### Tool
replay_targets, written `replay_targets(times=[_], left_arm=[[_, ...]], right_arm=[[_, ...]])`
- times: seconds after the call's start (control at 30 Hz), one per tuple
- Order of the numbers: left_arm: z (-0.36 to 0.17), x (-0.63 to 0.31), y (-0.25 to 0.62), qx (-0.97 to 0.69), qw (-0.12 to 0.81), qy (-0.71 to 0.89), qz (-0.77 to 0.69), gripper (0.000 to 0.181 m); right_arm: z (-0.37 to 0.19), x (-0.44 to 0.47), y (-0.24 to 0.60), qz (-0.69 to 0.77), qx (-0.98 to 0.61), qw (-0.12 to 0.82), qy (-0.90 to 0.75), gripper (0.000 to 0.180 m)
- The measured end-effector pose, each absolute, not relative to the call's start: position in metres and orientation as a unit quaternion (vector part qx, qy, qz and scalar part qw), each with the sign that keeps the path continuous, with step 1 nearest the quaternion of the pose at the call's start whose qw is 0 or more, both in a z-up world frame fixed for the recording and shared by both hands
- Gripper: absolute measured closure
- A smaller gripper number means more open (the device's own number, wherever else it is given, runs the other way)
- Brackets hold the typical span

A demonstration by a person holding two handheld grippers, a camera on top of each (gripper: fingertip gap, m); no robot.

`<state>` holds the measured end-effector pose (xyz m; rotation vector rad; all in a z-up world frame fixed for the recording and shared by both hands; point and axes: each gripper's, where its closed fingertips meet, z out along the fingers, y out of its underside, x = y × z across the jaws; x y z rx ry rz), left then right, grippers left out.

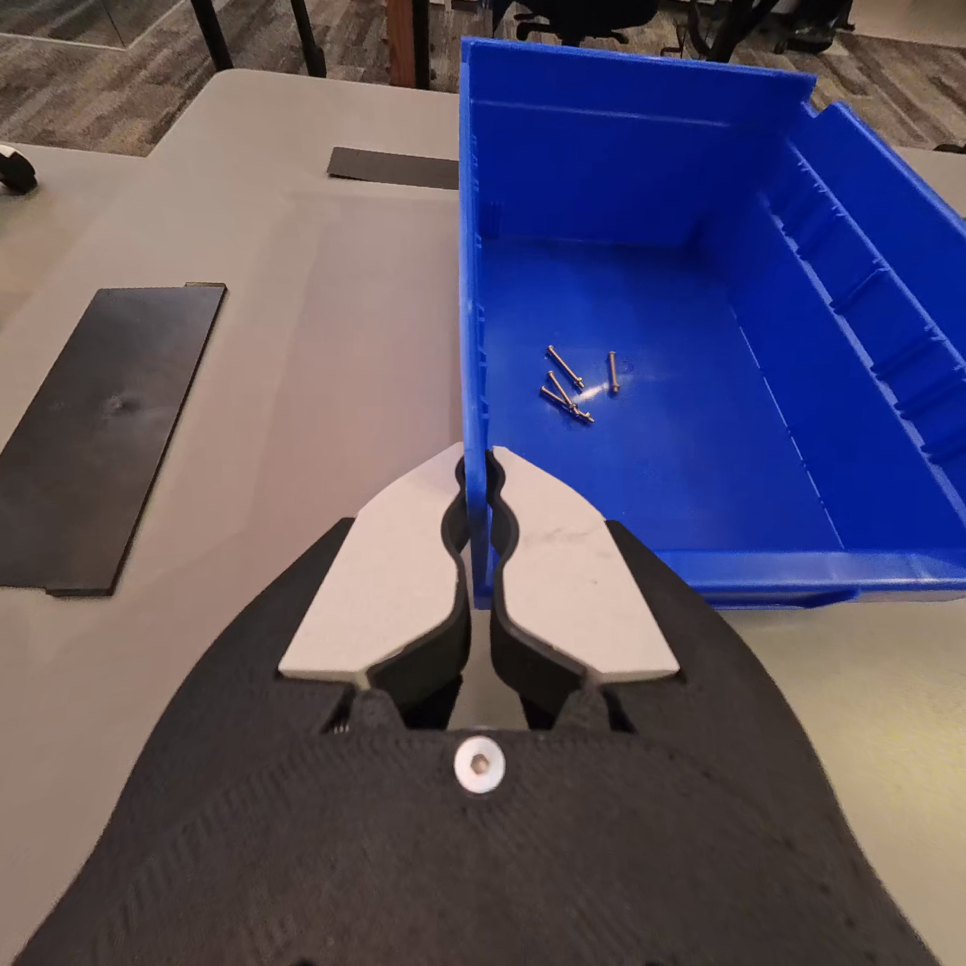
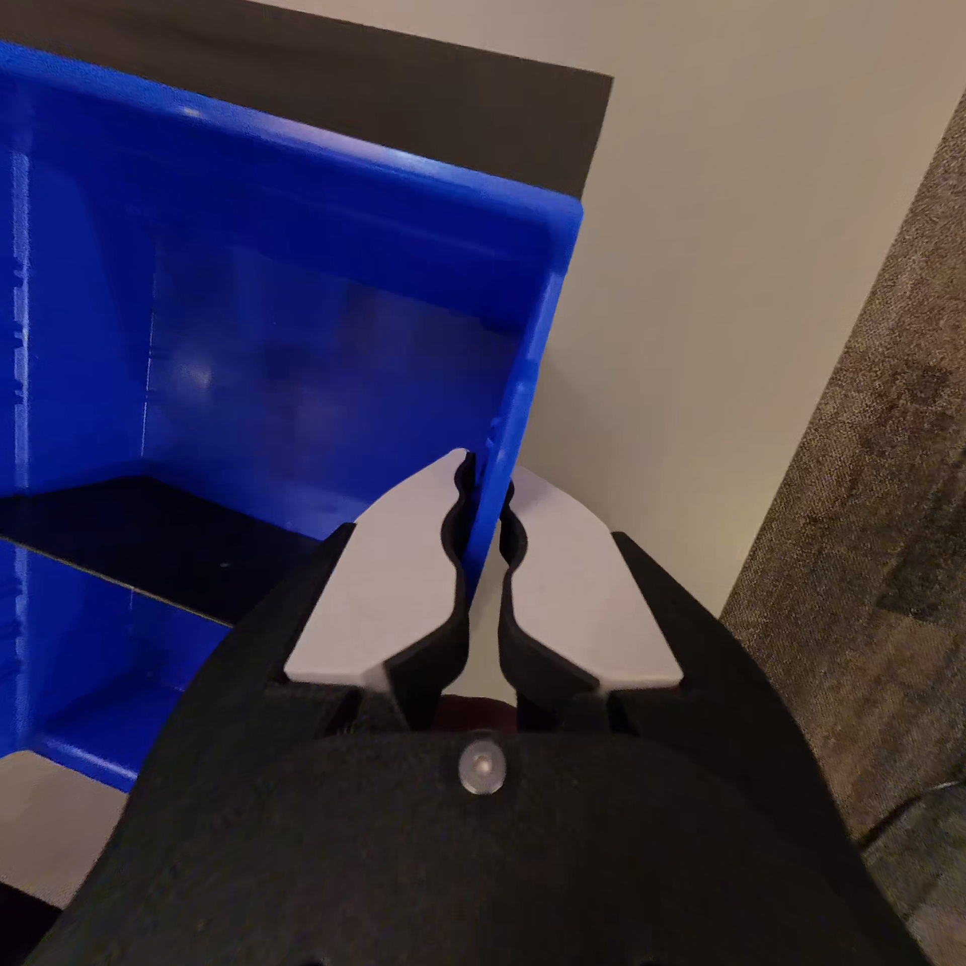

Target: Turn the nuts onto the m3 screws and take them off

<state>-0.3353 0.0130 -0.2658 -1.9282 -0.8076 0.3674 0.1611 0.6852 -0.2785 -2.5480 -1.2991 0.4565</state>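
In the blue bin (image 1: 653, 496), screws (image 1: 567, 387) lie flat, fanned diagonally.

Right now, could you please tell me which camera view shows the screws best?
The left wrist view: four screws lie in plain sight on the blue bin floor. The right wrist view shows only bin walls, no screws.

A deep blue plastic bin (image 1: 653, 172) sits on the grey table (image 1: 313, 366); four small metal screws (image 1: 572, 387) lie together on its floor near the left wall. Left of the bin lies a flat black rectangular sheet (image 1: 99, 434), another (image 1: 392, 168) behind.
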Motion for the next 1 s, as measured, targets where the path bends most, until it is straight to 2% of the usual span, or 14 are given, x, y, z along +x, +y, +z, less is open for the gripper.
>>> replay_targets(times=[0.2, 0.23, 0.27, 0.3, 0.37, 0.53, 0.67, 0.77, 0.87, 0.97, 1.0], left_arm=[[-0.265, -0.332, 0.011, -0.79, 0.495, -0.327, 0.153, 0.179], [-0.265, -0.332, 0.011, -0.789, 0.501, -0.322, 0.151, 0.178], [-0.264, -0.331, 0.011, -0.788, 0.507, -0.319, 0.144, 0.176], [-0.261, -0.331, 0.01, -0.783, 0.515, -0.321, 0.141, 0.164], [-0.257, -0.33, 0.006, -0.783, 0.519, -0.311, 0.144, 0.149], [-0.234, -0.323, -0.008, -0.776, 0.541, -0.281, 0.16, 0.131], [-0.181, -0.307, -0.012, -0.748, 0.6, -0.217, 0.183, 0.125], [-0.147, -0.29, -0.01, -0.746, 0.617, -0.181, 0.171, 0.118], [-0.128, -0.269, 0.004, -0.767, 0.609, -0.142, 0.147, 0.121], [-0.127, -0.252, 0.027, -0.797, 0.58, -0.106, 0.127, 0.131], [-0.127, -0.248, 0.037, -0.799, 0.582, -0.094, 0.119, 0.143]], right_arm=[[-0.277, 0.157, 0.695, 0.149, -0.868, 0.137, -0.453, 0.171], [-0.275, 0.155, 0.696, 0.158, -0.865, 0.148, -0.453, 0.168], [-0.272, 0.15, 0.693, 0.185, -0.859, 0.15, -0.453, 0.151], [-0.268, 0.146, 0.691, 0.208, -0.855, 0.154, -0.45, 0.14], [-0.259, 0.147, 0.694, 0.213, -0.851, 0.172, -0.447, 0.134], [-0.218, 0.152, 0.701, 0.211, -0.827, 0.255, -0.455, 0.121], [-0.153, 0.171, 0.691, 0.185, -0.792, 0.361, -0.456, 0.144], [-0.098, 0.178, 0.65, 0.186, -0.743, 0.431, -0.476, 0.161], [-0.057, 0.168, 0.583, 0.205, -0.669, 0.491, -0.519, 0.18], [-0.043, 0.152, 0.506, 0.231, -0.607, 0.516, -0.558, 0.18], [-0.044, 0.145, 0.479, 0.249, -0.59, 0.515, -0.57, 0.18]])
